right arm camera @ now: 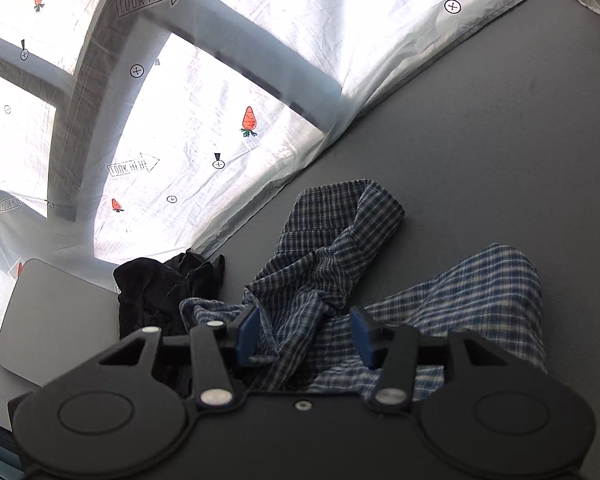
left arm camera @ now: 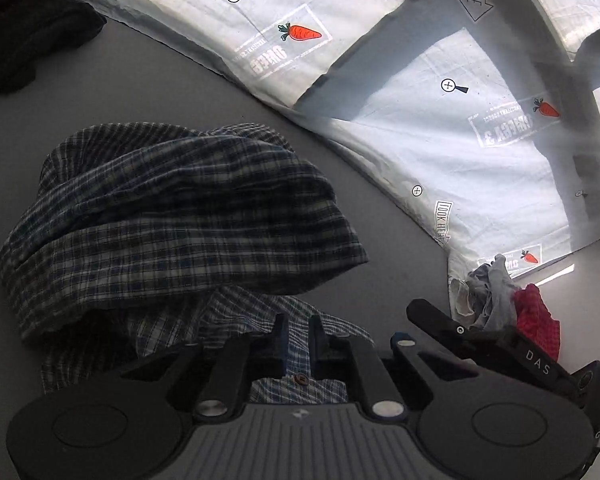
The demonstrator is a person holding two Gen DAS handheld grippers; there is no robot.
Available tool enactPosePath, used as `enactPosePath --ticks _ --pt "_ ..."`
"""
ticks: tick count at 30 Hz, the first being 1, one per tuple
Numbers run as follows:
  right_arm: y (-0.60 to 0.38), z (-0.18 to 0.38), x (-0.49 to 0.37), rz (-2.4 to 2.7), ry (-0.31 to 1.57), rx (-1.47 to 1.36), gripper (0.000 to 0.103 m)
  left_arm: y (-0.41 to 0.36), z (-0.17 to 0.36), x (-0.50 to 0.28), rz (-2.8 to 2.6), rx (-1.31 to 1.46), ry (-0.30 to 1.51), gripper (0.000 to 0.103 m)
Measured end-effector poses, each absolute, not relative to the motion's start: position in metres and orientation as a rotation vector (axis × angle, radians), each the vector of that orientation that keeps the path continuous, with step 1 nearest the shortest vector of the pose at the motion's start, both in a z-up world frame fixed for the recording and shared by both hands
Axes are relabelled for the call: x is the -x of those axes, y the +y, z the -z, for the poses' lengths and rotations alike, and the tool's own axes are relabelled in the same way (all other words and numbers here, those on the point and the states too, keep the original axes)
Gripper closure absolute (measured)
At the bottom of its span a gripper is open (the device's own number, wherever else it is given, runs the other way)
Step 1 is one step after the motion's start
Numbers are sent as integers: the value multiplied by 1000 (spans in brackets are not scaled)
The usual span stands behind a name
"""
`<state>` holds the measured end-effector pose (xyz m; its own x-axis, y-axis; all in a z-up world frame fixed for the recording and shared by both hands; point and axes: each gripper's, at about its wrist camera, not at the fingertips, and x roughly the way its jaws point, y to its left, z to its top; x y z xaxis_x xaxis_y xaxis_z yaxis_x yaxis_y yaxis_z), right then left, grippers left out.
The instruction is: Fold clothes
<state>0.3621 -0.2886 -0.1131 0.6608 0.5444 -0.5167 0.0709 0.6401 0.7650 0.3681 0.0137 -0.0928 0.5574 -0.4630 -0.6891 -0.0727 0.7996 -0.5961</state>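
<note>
Left gripper (left arm camera: 298, 344) sits low over the plaid shirt (left arm camera: 180, 216), its jaws drawn close with only a narrow strip of checked cloth showing between them; I read that as a pinch on the placket edge, just ahead of a small brown button (left arm camera: 300, 379), though from this angle I cannot be sure the pads actually bite. Right gripper (right arm camera: 306, 338) hangs spread wide, blue pads (right arm camera: 247, 334) well apart, with rumpled fabric lying between them but not clamped. From the right wrist view the same shirt (right arm camera: 340, 264) is a loose heap on the grey table (right arm camera: 500, 120), one section bulging up to the right, a twisted sleeve or collar band running toward the far edge. My guess is the left holds an edge as an anchor so the right can take a second point and spread the garment flat; the fold proper has not begun. A black garment (right arm camera: 160, 288) lies crumpled just beside the shirt, partly on a grey tray-like board (right arm camera: 52, 320). From the left view, a small pile of grey and red clothes (left arm camera: 508, 304) waits near the table edge, by the white printed sheet (left arm camera: 460, 152) with carrots that backs the scene. Risk I note: catching two layers at once.
</note>
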Motion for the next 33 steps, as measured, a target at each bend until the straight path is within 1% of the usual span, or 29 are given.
enactPosePath --ticks 3,7,9,12,18,19,20,21,23,27,33 --pt "-270 116 -372 -375 855 -863 52 26 94 -361 212 645 966 91" --pt "-251 117 -379 -453 885 -918 51 45 91 -353 197 723 953 85" --pt "-243 117 -380 -488 893 -944 51 61 92 -347 190 810 945 85" --pt "-228 120 -382 -496 924 -913 51 84 99 -341 161 956 929 84" --pt "-202 126 -397 -471 929 -856 53 124 105 -328 15 987 931 81" --pt "-198 128 -400 -459 923 -847 55 130 105 -325 2 1000 929 81" --pt "-195 128 -403 -443 914 -826 61 135 106 -323 -12 1008 927 80" --pt "-194 128 -405 -439 907 -812 76 139 107 -321 -26 1010 924 80" --pt "-194 128 -407 -446 889 -815 99 147 108 -320 -51 1018 916 80" --pt "-213 108 -392 -418 783 -779 101 164 110 -319 -85 1049 890 80" --pt "-303 46 -359 -275 572 -670 101 167 115 -328 -125 1019 903 79"
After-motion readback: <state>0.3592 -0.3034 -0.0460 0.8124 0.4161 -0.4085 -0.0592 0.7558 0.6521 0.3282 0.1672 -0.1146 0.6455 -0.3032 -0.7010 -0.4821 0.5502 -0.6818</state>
